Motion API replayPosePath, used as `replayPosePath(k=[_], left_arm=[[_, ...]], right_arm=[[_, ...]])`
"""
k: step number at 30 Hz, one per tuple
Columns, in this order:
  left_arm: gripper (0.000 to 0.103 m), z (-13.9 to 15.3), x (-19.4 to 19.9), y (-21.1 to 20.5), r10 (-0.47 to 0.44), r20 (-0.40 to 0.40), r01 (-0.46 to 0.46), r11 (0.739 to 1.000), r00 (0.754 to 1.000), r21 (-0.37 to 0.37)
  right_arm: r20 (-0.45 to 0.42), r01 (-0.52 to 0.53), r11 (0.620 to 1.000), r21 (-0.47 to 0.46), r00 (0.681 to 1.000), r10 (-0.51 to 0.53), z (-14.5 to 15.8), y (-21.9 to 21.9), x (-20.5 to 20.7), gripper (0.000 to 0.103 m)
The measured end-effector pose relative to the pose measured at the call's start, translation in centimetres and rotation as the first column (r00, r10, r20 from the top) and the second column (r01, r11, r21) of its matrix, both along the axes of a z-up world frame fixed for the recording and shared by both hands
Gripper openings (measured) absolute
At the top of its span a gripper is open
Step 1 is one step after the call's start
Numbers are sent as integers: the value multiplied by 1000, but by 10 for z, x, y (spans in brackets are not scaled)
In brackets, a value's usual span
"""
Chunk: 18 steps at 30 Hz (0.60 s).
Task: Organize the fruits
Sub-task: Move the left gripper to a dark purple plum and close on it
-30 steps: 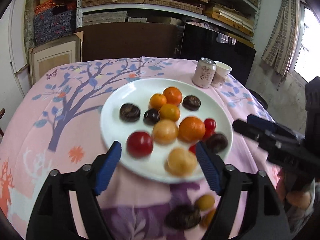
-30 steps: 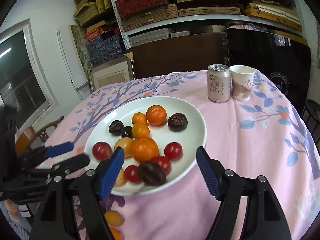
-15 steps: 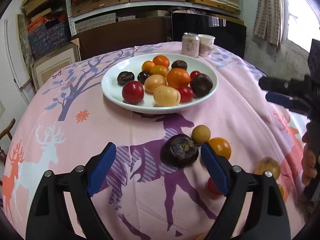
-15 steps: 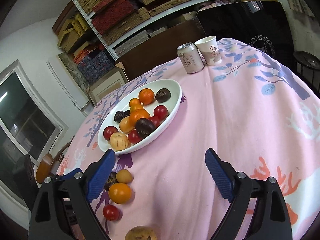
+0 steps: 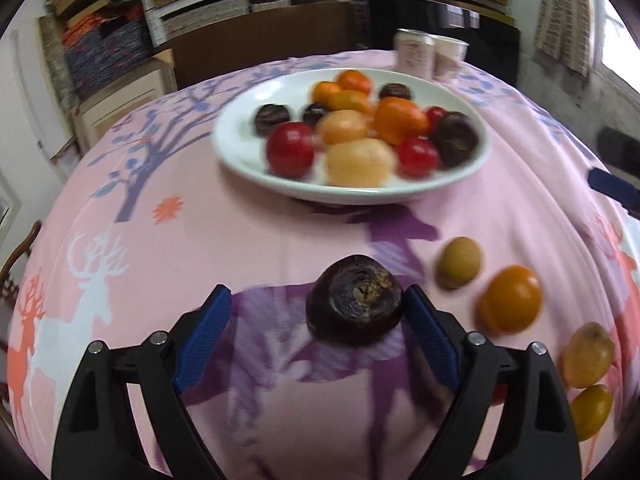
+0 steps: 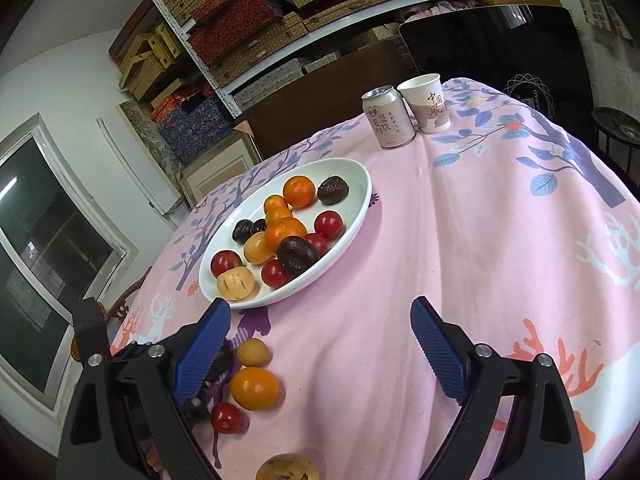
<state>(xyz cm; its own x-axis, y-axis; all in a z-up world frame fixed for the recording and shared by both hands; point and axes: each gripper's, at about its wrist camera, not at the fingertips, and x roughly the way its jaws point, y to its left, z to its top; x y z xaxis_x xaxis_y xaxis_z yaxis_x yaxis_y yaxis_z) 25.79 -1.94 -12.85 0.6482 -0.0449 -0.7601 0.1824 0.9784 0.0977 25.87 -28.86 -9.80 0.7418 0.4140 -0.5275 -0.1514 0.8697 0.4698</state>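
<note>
A white plate (image 5: 240,140) with several red, orange, tan and dark fruits stands mid-table on the pink cloth. Nearer lie loose fruits: a dark wrinkled fruit (image 5: 355,304), a small tan one (image 5: 458,262), an orange one (image 5: 510,304) and two yellow ones (image 5: 586,360). My left gripper (image 5: 317,296) is open low over the cloth. The dark fruit sits between its jaws, close against the right pad (image 5: 430,340) and far from the left one. My right gripper (image 6: 320,306) is open over bare cloth with nothing between its fingers. To its left lie the orange fruit (image 6: 254,388) and a red tomato (image 6: 227,418).
A drink can (image 6: 387,118) and a paper cup (image 6: 427,102) stand at the table's far side. Shelves stacked with boxes fill the back wall. A wooden chair (image 6: 124,300) is beyond the left table edge. The cloth right of the plate is bare.
My left gripper drew back from the plate and sank to the loose fruits, so its jaws now flank the dark fruit. My right gripper pulled back, rolled and opened wider.
</note>
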Motion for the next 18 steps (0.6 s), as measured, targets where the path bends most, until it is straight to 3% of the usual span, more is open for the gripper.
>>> replayPosePath(k=[5, 7, 12, 18], left_arm=[[86, 1, 0, 29, 38, -28, -40, 996, 999, -82], [85, 0, 0, 26, 23, -25, -25, 997, 999, -76], [65, -1, 4, 21, -9, -37, 5, 996, 999, -90], [53, -2, 5, 17, -36, -38, 32, 994, 999, -106]], right_arm=[[3, -2, 1000, -4, 1000, 2, 0, 1, -1, 92], [0, -12, 1000, -14, 1000, 12, -1, 3, -1, 92], [-6, -100, 992, -77, 995, 100, -3, 26, -3, 92], [-44, -223, 967, -123, 975, 219, -8, 54, -8, 91]])
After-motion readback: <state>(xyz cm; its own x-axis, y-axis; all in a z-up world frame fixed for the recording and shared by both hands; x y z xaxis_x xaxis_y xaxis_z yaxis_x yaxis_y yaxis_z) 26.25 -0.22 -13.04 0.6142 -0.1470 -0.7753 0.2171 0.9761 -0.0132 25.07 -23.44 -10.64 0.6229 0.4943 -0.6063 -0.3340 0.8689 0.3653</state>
